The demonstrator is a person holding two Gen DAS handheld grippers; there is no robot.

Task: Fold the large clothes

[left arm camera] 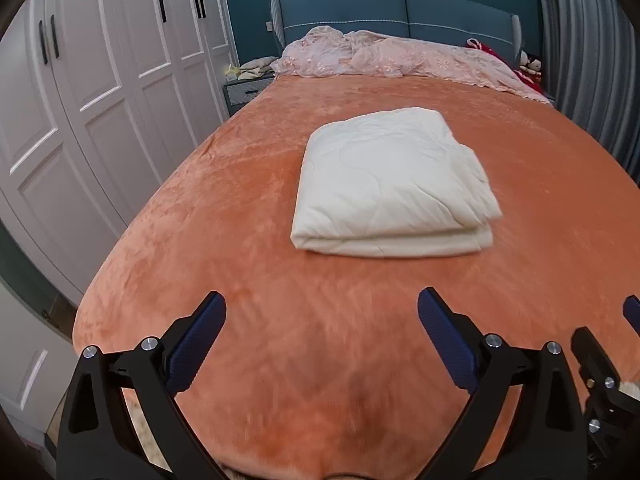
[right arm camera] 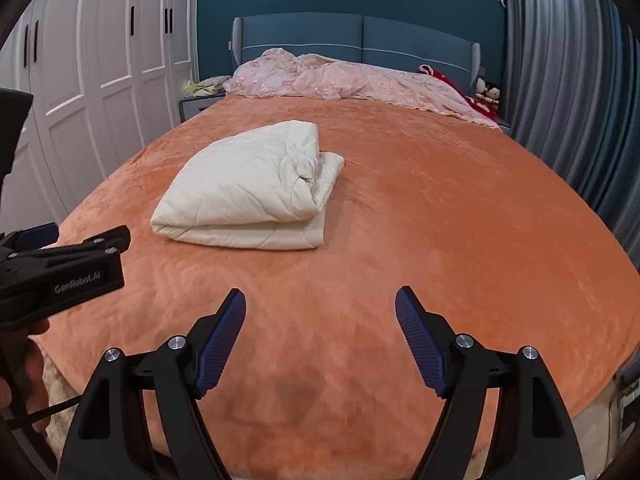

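A cream quilted blanket [left arm camera: 390,184] lies folded into a thick rectangle on the orange bedspread [left arm camera: 280,320]; in the right wrist view it [right arm camera: 248,192] sits left of centre. My left gripper [left arm camera: 322,304] is open and empty, held above the foot of the bed, well short of the blanket. My right gripper [right arm camera: 320,300] is open and empty, also near the foot of the bed. The left gripper's body [right arm camera: 60,268] shows at the left edge of the right wrist view. Part of the right gripper [left arm camera: 608,364] shows at the lower right of the left wrist view.
A crumpled pink quilt [left arm camera: 400,60] lies along the blue headboard [left arm camera: 400,12]. White wardrobe doors [left arm camera: 100,80] stand left of the bed, a nightstand [left arm camera: 244,88] at the head, grey curtains [right arm camera: 568,92] on the right. Small dolls [right arm camera: 488,92] sit at the far right corner.
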